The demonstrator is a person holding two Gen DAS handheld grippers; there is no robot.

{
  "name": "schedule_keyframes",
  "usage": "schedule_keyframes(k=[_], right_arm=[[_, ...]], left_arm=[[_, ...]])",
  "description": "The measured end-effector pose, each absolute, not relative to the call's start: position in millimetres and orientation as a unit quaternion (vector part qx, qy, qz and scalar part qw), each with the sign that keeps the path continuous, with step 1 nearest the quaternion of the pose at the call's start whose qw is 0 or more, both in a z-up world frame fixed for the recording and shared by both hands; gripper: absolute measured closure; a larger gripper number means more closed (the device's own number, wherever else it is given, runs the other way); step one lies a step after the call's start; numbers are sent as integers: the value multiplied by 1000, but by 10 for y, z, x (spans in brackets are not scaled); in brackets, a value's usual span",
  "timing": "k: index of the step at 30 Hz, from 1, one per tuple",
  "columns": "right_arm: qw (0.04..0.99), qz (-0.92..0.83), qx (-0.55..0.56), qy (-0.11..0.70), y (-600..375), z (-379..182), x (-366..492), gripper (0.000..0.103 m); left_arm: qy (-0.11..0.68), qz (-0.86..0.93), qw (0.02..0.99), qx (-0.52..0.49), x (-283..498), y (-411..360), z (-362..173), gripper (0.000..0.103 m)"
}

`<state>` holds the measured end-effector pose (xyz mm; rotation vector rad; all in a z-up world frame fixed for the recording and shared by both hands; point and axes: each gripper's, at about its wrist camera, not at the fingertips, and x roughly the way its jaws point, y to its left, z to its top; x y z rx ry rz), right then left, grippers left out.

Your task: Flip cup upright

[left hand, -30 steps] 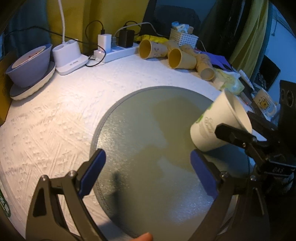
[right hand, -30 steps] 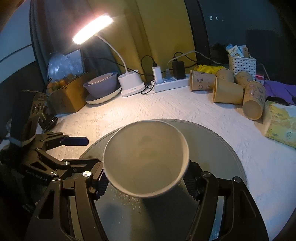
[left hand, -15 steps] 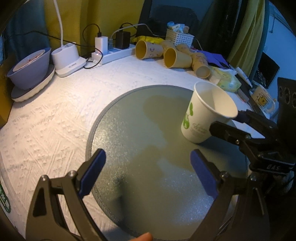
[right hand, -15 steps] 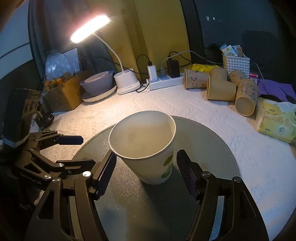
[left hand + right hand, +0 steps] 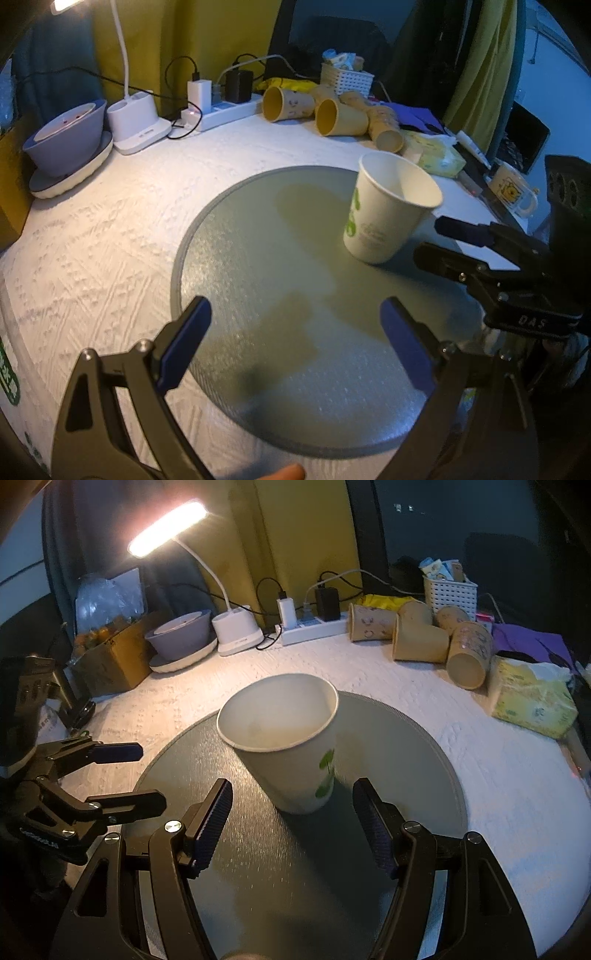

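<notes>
A white paper cup with a green print [image 5: 291, 746] stands upright, mouth up, on a round grey mat [image 5: 413, 760]. It also shows in the left wrist view [image 5: 384, 210], at the mat's far right. My right gripper [image 5: 295, 823] is open and sits just behind the cup, its fingers apart from the cup. My left gripper [image 5: 295, 347] is open and empty over the mat's near side, well left of the cup. The right gripper shows in the left wrist view [image 5: 454, 243], close beside the cup.
Several yellow paper cups [image 5: 421, 635] lie on their sides at the back. A tissue pack [image 5: 532, 698], white basket [image 5: 448, 590], power strip [image 5: 314, 626], lit desk lamp [image 5: 236, 631], purple bowl [image 5: 181, 635] and cardboard box [image 5: 110, 657] ring the white tablecloth.
The right gripper tipped the cup from tilted in its grasp to standing on the mat, opened, and drew back from it. The left gripper stayed open.
</notes>
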<state>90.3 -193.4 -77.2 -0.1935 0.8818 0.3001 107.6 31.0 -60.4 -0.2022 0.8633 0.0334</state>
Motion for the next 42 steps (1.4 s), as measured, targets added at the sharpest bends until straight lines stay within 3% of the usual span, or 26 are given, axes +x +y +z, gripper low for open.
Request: schedule_keyframes(k=[18, 42], right_arm=[[896, 94, -101, 422, -1894, -549, 226, 32], [927, 84, -135, 340, -1544, 291, -514, 32]], left_arm=[[379, -19, 922, -74, 538, 32, -368, 9], [233, -33, 970, -56, -256, -194, 414, 9]])
